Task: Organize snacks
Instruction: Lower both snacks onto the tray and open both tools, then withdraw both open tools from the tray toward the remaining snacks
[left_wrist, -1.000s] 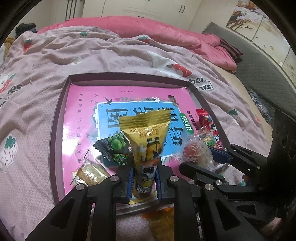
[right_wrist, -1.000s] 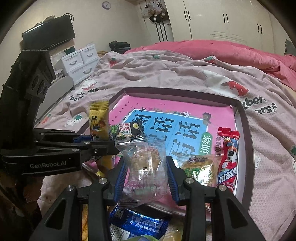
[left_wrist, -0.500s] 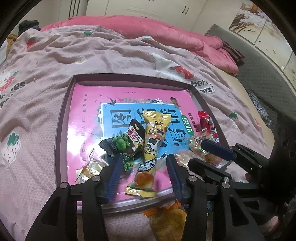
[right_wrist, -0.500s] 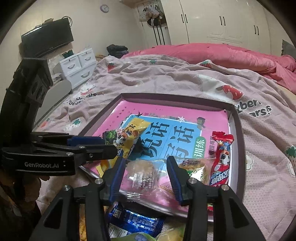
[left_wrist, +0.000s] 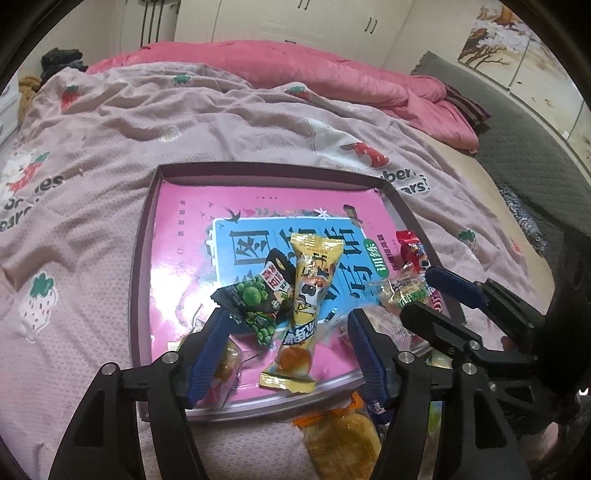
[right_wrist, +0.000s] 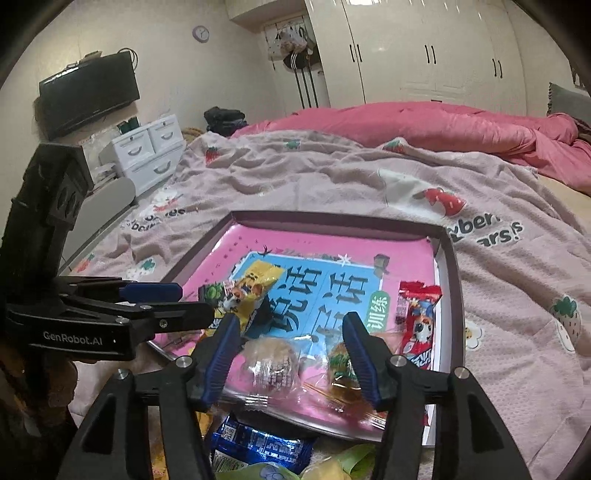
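A shallow tray (left_wrist: 140, 266) with a pink and blue printed bottom lies on the bed. A yellow snack pack (left_wrist: 306, 306) lies in it beside a black and green pack (left_wrist: 255, 306). My left gripper (left_wrist: 288, 332) is open and empty just above them. In the right wrist view the tray's rim (right_wrist: 452, 295) shows, with a clear wrapped pastry (right_wrist: 271, 363), a green-labelled clear pack (right_wrist: 341, 365) and a red pack (right_wrist: 419, 325) inside. My right gripper (right_wrist: 290, 339) is open and empty above the pastry.
A pink strawberry-print blanket (left_wrist: 110, 147) covers the bed. More loose snacks lie in front of the tray: an orange pack (left_wrist: 340, 432), a blue pack (right_wrist: 258, 448) and a green one (right_wrist: 266, 474). White drawers (right_wrist: 144, 151) stand at the left.
Both grippers opened and let go: the yellow pack and the clear pastry pack now lie in the tray. Both grippers have drawn back a little.
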